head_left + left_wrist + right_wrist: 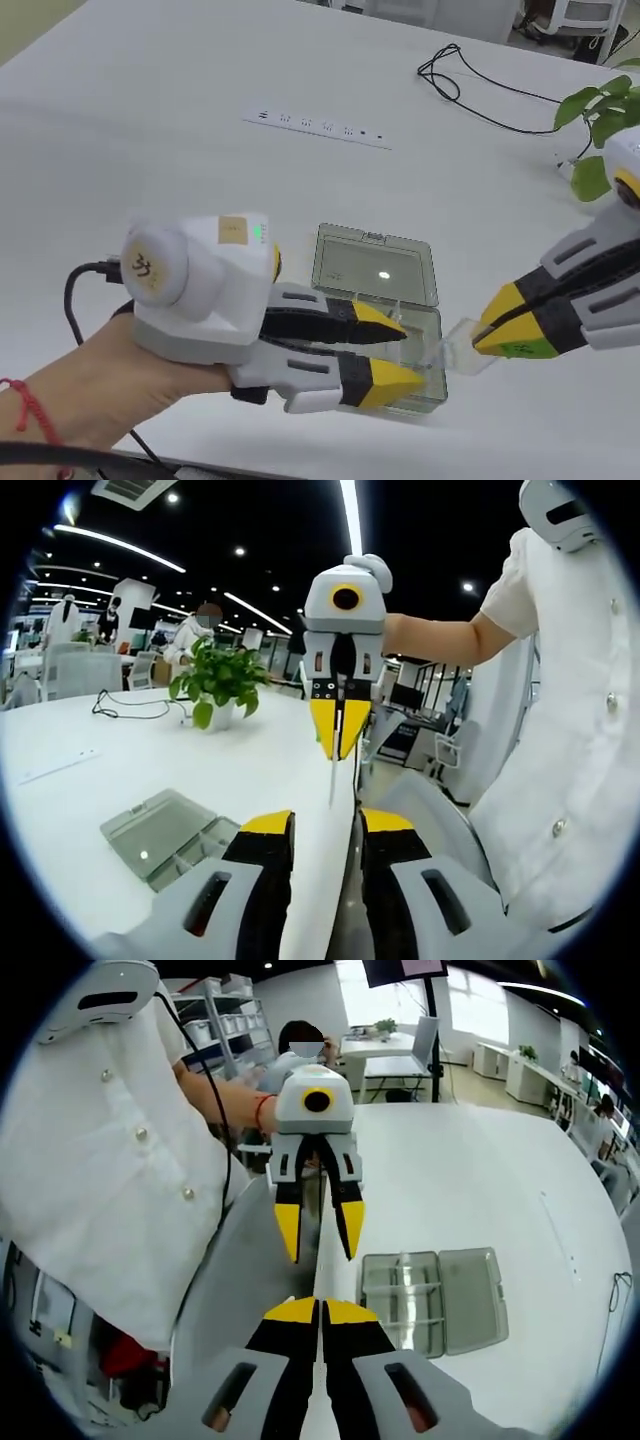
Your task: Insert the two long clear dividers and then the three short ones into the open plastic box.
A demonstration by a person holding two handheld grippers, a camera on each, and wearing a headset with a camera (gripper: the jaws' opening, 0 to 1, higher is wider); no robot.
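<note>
Pinching a clear divider (458, 348) between jaws pressed together, the right gripper (482, 333) hovers at the right edge of the open plastic box (350, 270) on the white table (150, 100); the left gripper (410, 352) hangs over the box, jaws apart and empty. Some partitions (402, 1300) look seated already. Next, I'd say, the piece needs squaring to its slots and lowering.

Open plastic box (468, 1302) beside the left hand-held gripper's (322, 1256) spread jaws
</note>
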